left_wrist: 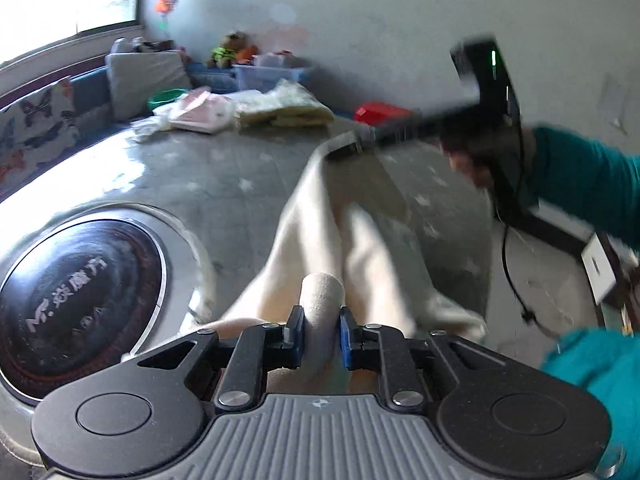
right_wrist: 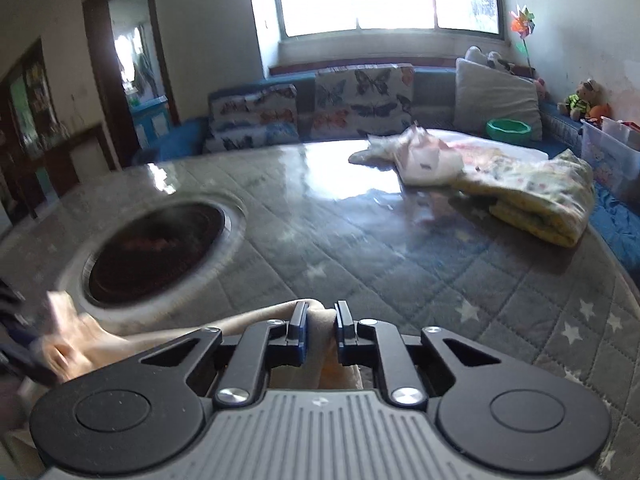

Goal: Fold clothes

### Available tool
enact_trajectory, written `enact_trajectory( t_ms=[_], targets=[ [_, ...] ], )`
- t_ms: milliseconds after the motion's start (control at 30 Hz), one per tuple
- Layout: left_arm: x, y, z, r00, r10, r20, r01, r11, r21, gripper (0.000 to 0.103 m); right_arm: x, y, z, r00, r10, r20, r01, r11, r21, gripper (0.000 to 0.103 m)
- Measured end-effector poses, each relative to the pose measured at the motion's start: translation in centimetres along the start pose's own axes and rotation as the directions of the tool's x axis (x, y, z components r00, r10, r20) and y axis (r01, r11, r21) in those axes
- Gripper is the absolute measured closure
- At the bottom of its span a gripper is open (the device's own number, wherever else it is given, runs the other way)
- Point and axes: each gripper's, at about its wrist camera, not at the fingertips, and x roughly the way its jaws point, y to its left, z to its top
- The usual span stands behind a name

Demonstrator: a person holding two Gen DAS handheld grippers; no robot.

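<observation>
Both tools grip one cream garment (left_wrist: 360, 240) over the quilted, star-patterned worktop (right_wrist: 400, 260). The left hand-held gripper (left_wrist: 320, 334) is clamped on a bunched fold of it, and the cloth stretches away in blurred folds to the right hand-held gripper (left_wrist: 352, 146), which pinches its far edge. In the right wrist view, that gripper's pads (right_wrist: 302, 330) squeeze cream fabric. A round black burner (left_wrist: 76, 300) is set into the worktop just beside the garment; folded laundry (right_wrist: 532, 196) lies well apart.

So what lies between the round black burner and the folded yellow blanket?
Only bare quilted tabletop between burner and yellow blanket, clear in the right wrist view.
</observation>
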Motion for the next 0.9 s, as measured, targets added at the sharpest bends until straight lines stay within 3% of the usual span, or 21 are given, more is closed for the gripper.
enact_trajectory(
  t_ms=[133,167,267,400,567,733,833,900],
  targets=[
    [-0.9,-1.0,-1.9,0.999,-0.002,-0.035,0.005,0.998,0.069,0.073,-4.1,1.1,-0.8,0.996,0.082,0.042,-0.078,0.992,-0.097,0.091],
    [-1.2,-1.2,-2.4,0.999,0.001,-0.043,0.002,0.997,0.077,0.065,-4.8,1.3,-1.5,0.995,0.094,0.033,-0.09,0.988,-0.127,0.091],
    [-1.9,-0.6,-3.2,0.999,-0.016,-0.042,0.017,1.0,0.025,0.058,-5.6,2.1,-3.9,0.994,0.102,-0.038,-0.107,0.98,-0.167,0.091],
    [-4.1,1.8,-1.9,0.999,-0.023,0.046,0.028,0.995,-0.1,0.051,-5.5,3.0,-6.5,0.988,0.119,-0.096,-0.135,0.975,-0.176,0.091],
    [-6.8,4.6,0.2,0.982,0.041,0.186,0.003,0.973,-0.232,0.04,-5.5,5.0,-7.9,0.989,0.115,-0.096,-0.137,0.952,-0.273,0.091],
    [-2.1,6.4,0.9,0.991,0.129,0.033,-0.11,0.933,-0.343,0.039,-6.0,5.3,-8.3,0.99,0.106,-0.088,-0.126,0.956,-0.264,0.09],
    [0.8,7.3,0.5,0.987,0.147,-0.07,-0.162,0.908,-0.385,0.039,-6.1,5.1,-8.2,0.992,0.097,-0.078,-0.113,0.966,-0.234,0.089],
    [1.8,7.3,0.1,0.987,0.138,-0.083,-0.159,0.911,-0.381,0.048,-6.3,5.0,-8.0,0.993,0.089,-0.071,-0.103,0.969,-0.225,0.089]
  ],
)
